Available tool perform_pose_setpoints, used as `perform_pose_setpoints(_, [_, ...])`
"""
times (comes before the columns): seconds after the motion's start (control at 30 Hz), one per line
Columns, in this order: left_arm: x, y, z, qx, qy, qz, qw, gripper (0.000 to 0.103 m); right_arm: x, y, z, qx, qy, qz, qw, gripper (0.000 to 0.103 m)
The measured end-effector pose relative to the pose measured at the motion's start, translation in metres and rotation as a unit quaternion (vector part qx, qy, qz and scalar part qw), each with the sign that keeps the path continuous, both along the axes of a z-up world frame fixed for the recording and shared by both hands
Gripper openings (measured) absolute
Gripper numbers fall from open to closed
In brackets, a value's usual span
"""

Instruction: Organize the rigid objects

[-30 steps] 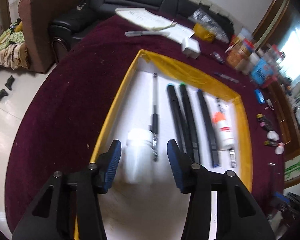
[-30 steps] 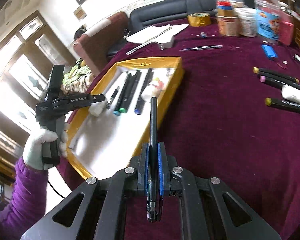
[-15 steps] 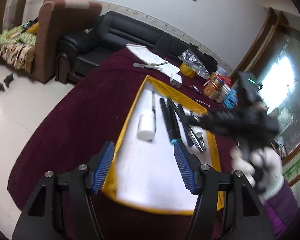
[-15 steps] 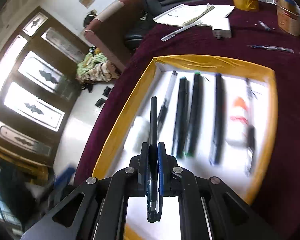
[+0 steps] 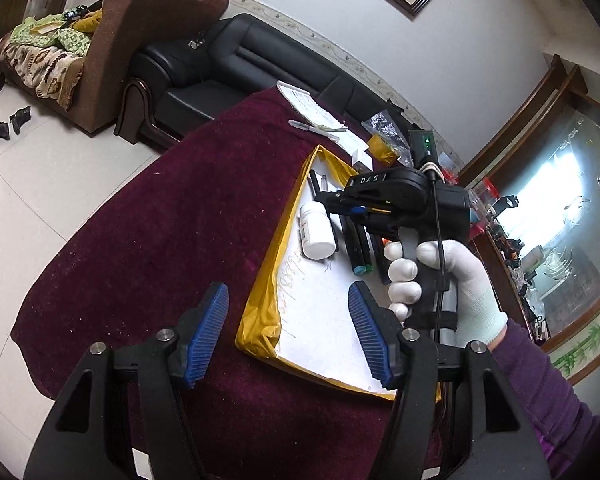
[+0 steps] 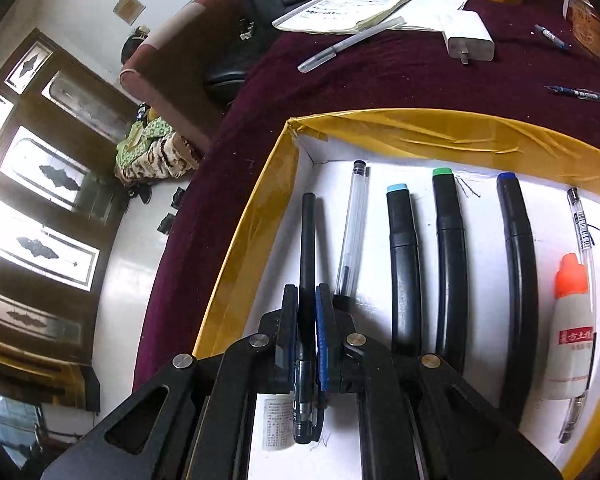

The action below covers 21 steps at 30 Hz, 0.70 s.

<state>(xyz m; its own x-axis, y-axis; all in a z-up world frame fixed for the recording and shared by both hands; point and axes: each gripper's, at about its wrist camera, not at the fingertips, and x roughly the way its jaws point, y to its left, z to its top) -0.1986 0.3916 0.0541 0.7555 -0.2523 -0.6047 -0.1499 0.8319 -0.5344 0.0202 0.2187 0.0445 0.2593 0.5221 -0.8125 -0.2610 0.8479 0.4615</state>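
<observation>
A yellow-rimmed tray (image 6: 260, 216) with a white floor lies on the maroon table; it also shows in the left wrist view (image 5: 268, 280). My right gripper (image 6: 307, 300) is shut on a black pen (image 6: 307, 240), held low over the tray's left side, next to a clear pen (image 6: 354, 224). Three black markers (image 6: 450, 264) and a glue bottle (image 6: 568, 336) lie in a row beside it. A white bottle (image 5: 317, 227) lies in the tray under the right gripper (image 5: 340, 200). My left gripper (image 5: 288, 332) is open and empty above the tray's near corner.
Papers (image 6: 360, 4), a white pen (image 6: 348, 44), a white charger (image 6: 466, 38) and blue pens (image 6: 584, 94) lie on the table (image 5: 160, 240) beyond the tray. A black sofa (image 5: 236, 64) and brown armchair (image 5: 140, 32) stand behind it.
My right gripper has carried the black pen from outside the tray down over its left side. My left gripper has drawn back from the white bottle, away from the tray.
</observation>
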Motion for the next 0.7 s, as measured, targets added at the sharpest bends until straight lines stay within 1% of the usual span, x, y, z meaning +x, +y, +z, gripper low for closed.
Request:
perform_pose_setpoints(0.1, [0.001,0.0,-0.001,-0.002,0.0,0.001,1.0,0.063,-0.003,-0.004,0.005,-0.005,-0.016,0.0,1.0,0.008])
perform_pose_setpoints(0.23, [-0.001,-0.002,-0.004,0.002,0.004,0.001,1.0,0.063,-0.008,-0.019,0.02,0.01,-0.032,0.001,0.999,0.009])
perform_pose_setpoints(0.33, [-0.002,-0.008,-0.003,0.006,0.007,-0.003,1.0,0.063,-0.021,-0.037,0.04,0.019,-0.062,0.017,0.998,0.009])
perform_pose_setpoints(0.4, [-0.003,-0.013,0.0,0.012,0.004,-0.008,0.9999,0.063,-0.037,-0.061,0.058,0.017,-0.097,0.028,0.995,0.009])
perform_pose_setpoints(0.43, [-0.003,-0.018,0.002,0.017,0.002,-0.013,0.9998,0.063,-0.043,-0.071,0.065,0.013,-0.113,0.028,0.993,0.013])
perform_pose_setpoints(0.47, [-0.004,-0.02,0.003,0.02,0.0,-0.017,0.9997,0.063,-0.053,-0.093,0.076,0.006,-0.139,0.023,0.99,0.019])
perform_pose_setpoints(0.5, [-0.003,-0.024,0.005,0.022,-0.002,-0.022,0.9995,0.063,-0.059,-0.107,0.082,0.004,-0.156,0.017,0.988,0.023])
perform_pose_setpoints(0.53, [-0.003,-0.028,0.006,0.023,-0.005,-0.027,0.9994,0.063,-0.067,-0.128,0.088,0.001,-0.175,0.007,0.985,0.034])
perform_pose_setpoints(0.57, [-0.003,-0.032,0.008,0.024,-0.01,-0.034,0.9991,0.063,-0.077,-0.158,0.095,-0.006,-0.197,-0.014,0.98,0.046])
perform_pose_setpoints(0.6, [-0.002,-0.037,0.01,0.025,-0.014,-0.039,0.9988,0.063,-0.083,-0.18,0.099,-0.013,-0.211,-0.031,0.977,0.052])
perform_pose_setpoints(0.63, [-0.001,-0.043,0.013,0.027,-0.02,-0.045,0.9984,0.063,-0.09,-0.213,0.101,-0.025,-0.228,-0.056,0.972,0.058])
perform_pose_setpoints(0.67, [-0.001,-0.049,0.015,0.028,-0.025,-0.051,0.998,0.063,-0.092,-0.236,0.103,-0.039,-0.235,-0.075,0.968,0.059])
perform_pose_setpoints(0.7, [0.0,-0.057,0.017,0.028,-0.03,-0.059,0.9974,0.063,-0.094,-0.267,0.103,-0.062,-0.238,-0.103,0.964,0.059])
